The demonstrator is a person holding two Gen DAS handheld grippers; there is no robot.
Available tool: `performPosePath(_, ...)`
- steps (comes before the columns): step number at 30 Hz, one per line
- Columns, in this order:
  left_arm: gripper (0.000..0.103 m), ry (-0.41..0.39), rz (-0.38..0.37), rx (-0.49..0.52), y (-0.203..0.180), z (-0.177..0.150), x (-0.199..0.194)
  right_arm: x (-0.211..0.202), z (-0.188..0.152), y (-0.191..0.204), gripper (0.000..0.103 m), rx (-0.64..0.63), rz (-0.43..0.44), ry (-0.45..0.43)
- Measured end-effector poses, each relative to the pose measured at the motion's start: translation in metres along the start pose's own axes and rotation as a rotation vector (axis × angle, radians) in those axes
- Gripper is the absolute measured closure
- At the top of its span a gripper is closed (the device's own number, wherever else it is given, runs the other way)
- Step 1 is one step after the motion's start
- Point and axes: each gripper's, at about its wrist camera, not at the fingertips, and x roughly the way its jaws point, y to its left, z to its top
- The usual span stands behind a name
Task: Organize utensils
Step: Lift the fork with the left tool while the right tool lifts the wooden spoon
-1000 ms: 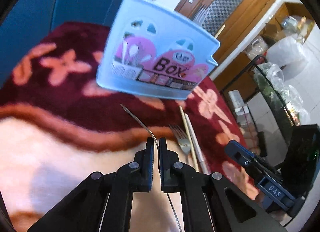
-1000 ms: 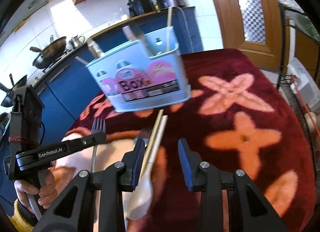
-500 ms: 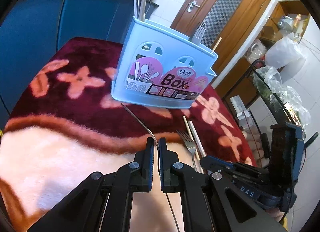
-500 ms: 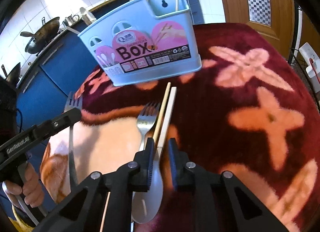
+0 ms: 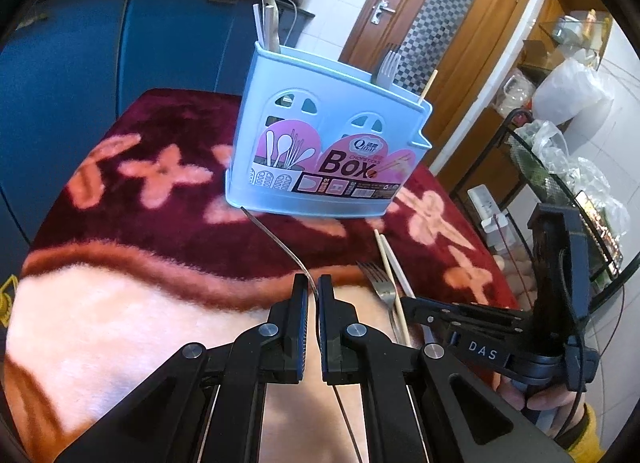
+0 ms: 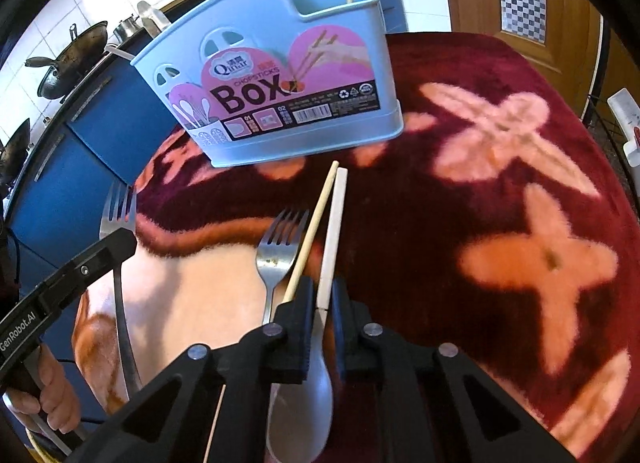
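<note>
A light blue utensil box (image 5: pixel 328 143) stands on the red flowered cloth, also in the right wrist view (image 6: pixel 288 83); it holds a fork, spoons and a chopstick. My left gripper (image 5: pixel 313 287) is shut on a metal fork (image 5: pixel 276 239), whose tines show in the right wrist view (image 6: pixel 118 207). My right gripper (image 6: pixel 322 295) is shut on the handle of a white spoon (image 6: pixel 334 223), whose bowl lies under the jaws. A second fork (image 6: pixel 280 247) and a wooden chopstick (image 6: pixel 312 231) lie on the cloth just left of the spoon.
The table edge curves round at the right (image 6: pixel 600 135). Blue cabinets (image 5: pixel 120 43) stand behind the table. A wire rack with plastic bags (image 5: pixel 560 159) stands to the right. A wooden door (image 5: pixel 432 15) is at the back.
My right gripper moved forward and closed on the white spoon's handle. My left gripper kept hold of its fork and backed away from the box slightly.
</note>
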Motion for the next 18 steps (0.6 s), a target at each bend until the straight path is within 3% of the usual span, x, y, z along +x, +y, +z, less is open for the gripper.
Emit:
performPosePath(8, 0.098, -0.008, 0.017, 0.013, -0.004, -0.001, -0.004, -0.016, -0.005, -0.003, 0.096, 0.042, 0.053, -0.077)
performPosePath(18, 0.1, -0.066, 0.003, 0.014, -0.005, 0.007, -0.022, -0.06, -0.002, 0.011, 0.096, 0.021, 0.104, -0.259)
